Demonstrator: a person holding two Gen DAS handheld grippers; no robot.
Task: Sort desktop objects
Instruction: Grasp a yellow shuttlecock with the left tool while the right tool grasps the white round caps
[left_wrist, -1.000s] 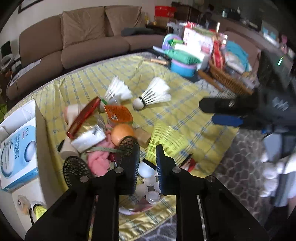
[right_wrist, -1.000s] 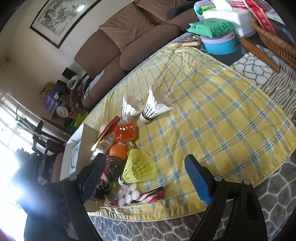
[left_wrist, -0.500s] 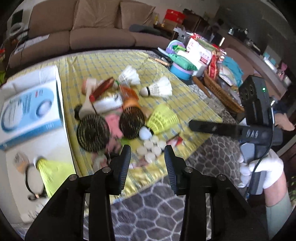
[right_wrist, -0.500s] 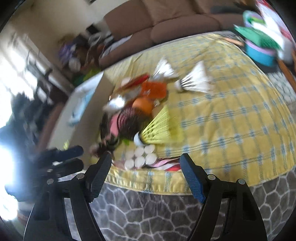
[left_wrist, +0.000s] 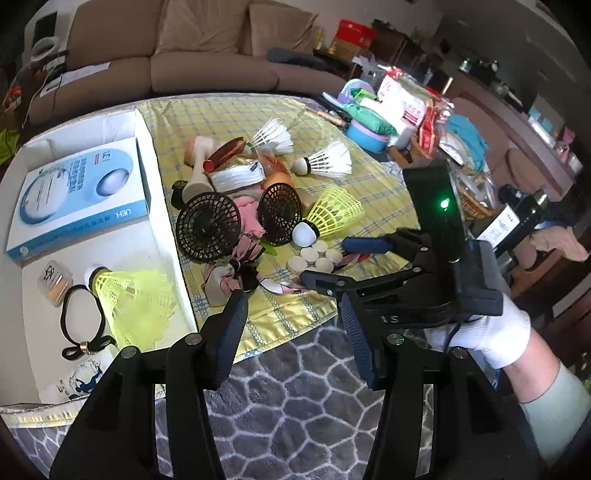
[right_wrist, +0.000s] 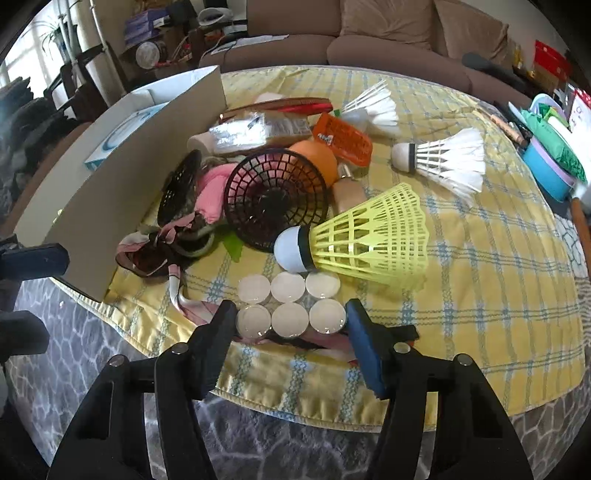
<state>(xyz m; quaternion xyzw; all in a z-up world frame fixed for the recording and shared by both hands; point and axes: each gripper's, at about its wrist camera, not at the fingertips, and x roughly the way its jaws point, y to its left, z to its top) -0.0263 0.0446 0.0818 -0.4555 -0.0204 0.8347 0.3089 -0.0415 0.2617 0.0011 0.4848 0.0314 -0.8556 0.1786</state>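
Observation:
A pile of small objects lies on the yellow checked cloth (right_wrist: 480, 280). At its front edge is a cluster of white discs (right_wrist: 288, 299) (left_wrist: 314, 256). My right gripper (right_wrist: 290, 317) (left_wrist: 340, 264) has its jaws either side of the cluster's front row and they are closing; I cannot see the pads pressing. A yellow plastic shuttlecock (right_wrist: 369, 240) lies just behind the discs. My left gripper (left_wrist: 293, 332) hangs over the cloth's front edge, its jaws opening with nothing between them. A white box (left_wrist: 162, 206) at the left holds a blue carton (left_wrist: 77, 199) and another yellow shuttlecock (left_wrist: 129, 299).
Two black mesh baskets (right_wrist: 277, 199) (left_wrist: 208, 225), an orange ball (right_wrist: 317, 158), two white feather shuttlecocks (right_wrist: 443, 158) (right_wrist: 373, 107) and a patterned scarf (right_wrist: 155, 247) fill the pile. A grey patterned rug (left_wrist: 295, 398) lies in front. A brown sofa (left_wrist: 207, 70) stands behind, household clutter at the right.
My left gripper drew back from the pile toward the cloth's edge and its jaws widened. My right gripper rolled level, came down to the white discs, and its jaws narrowed.

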